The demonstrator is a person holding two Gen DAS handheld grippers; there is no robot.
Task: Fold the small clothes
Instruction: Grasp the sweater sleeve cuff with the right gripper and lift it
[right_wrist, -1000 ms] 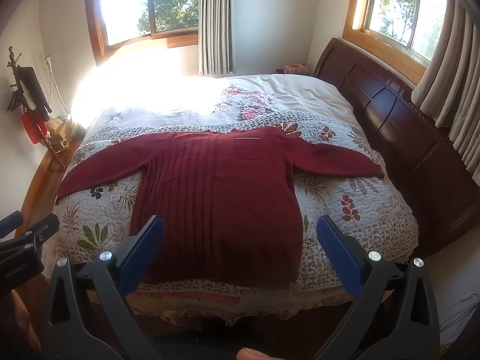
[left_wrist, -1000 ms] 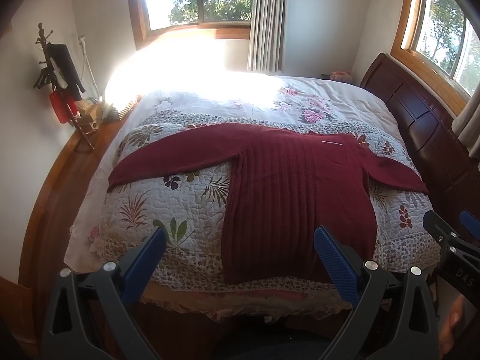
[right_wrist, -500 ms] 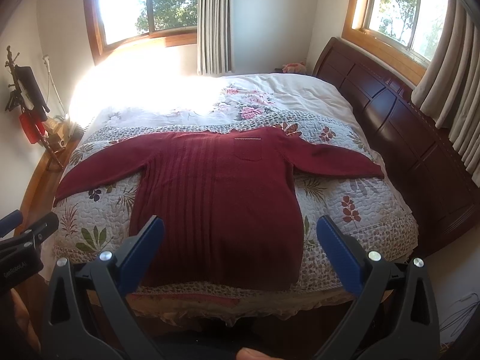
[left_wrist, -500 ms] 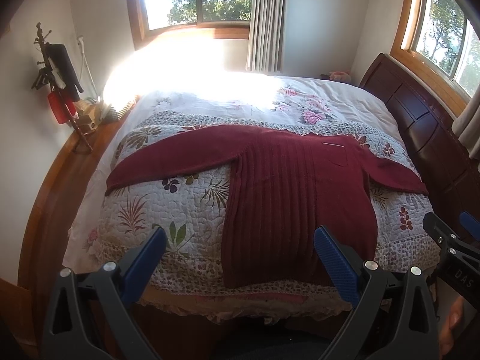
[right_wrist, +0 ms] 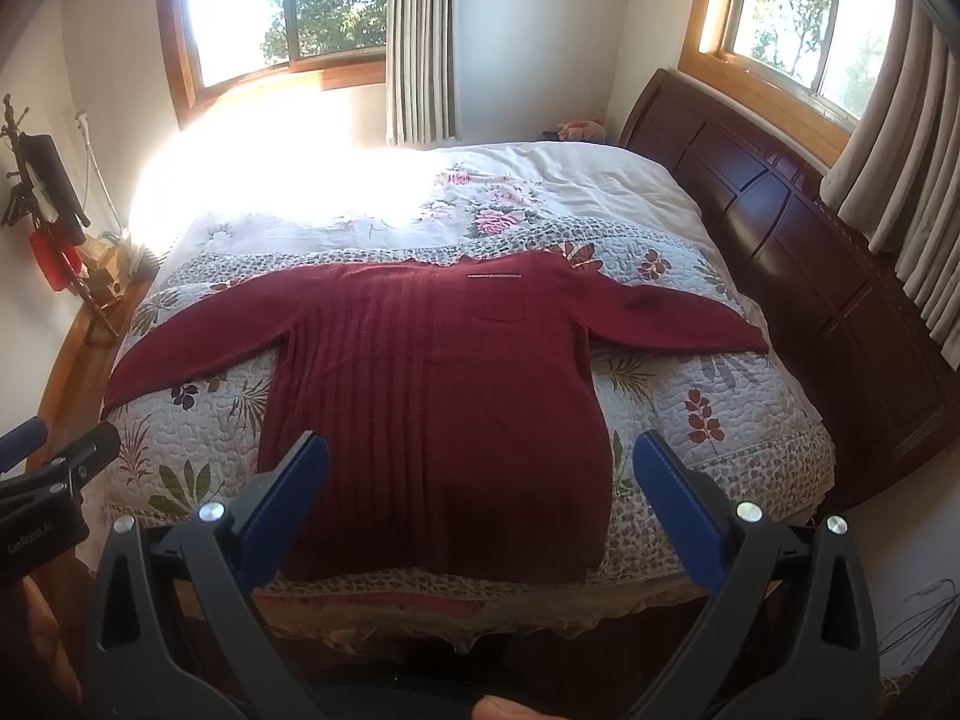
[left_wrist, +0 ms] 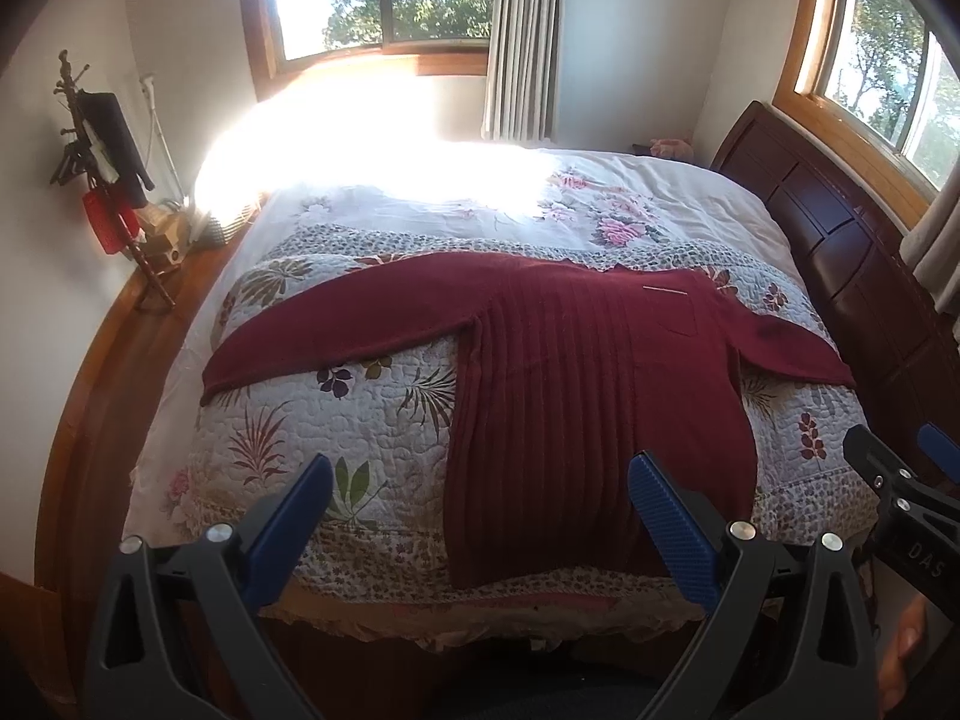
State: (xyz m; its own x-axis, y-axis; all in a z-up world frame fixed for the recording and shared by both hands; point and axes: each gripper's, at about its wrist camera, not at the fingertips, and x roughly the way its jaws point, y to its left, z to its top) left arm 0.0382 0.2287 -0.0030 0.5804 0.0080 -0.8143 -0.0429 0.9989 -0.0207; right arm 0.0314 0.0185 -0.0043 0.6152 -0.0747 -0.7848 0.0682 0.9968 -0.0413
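A dark red ribbed sweater [left_wrist: 576, 384] [right_wrist: 438, 396] lies flat on the bed, both sleeves spread out to the sides and its hem at the near edge. My left gripper [left_wrist: 480, 480] hovers open in front of the bed's near edge, just short of the hem's left part, holding nothing. My right gripper [right_wrist: 480, 456] is open too, above the hem's middle and right part, clear of the cloth. Each gripper shows at the edge of the other's view: the right one [left_wrist: 900, 480], the left one [right_wrist: 54, 456].
A floral quilt [right_wrist: 690, 396] covers the bed. The dark wooden headboard [right_wrist: 840, 276] runs along the right. A wooden ledge [left_wrist: 108, 372] curves along the left, with a rack of hanging items [left_wrist: 102, 180] against the wall. Windows and curtains are at the back.
Both views have shifted very slightly, with the sweater sitting a touch nearer. The sweater itself has not moved and both grippers stay open.
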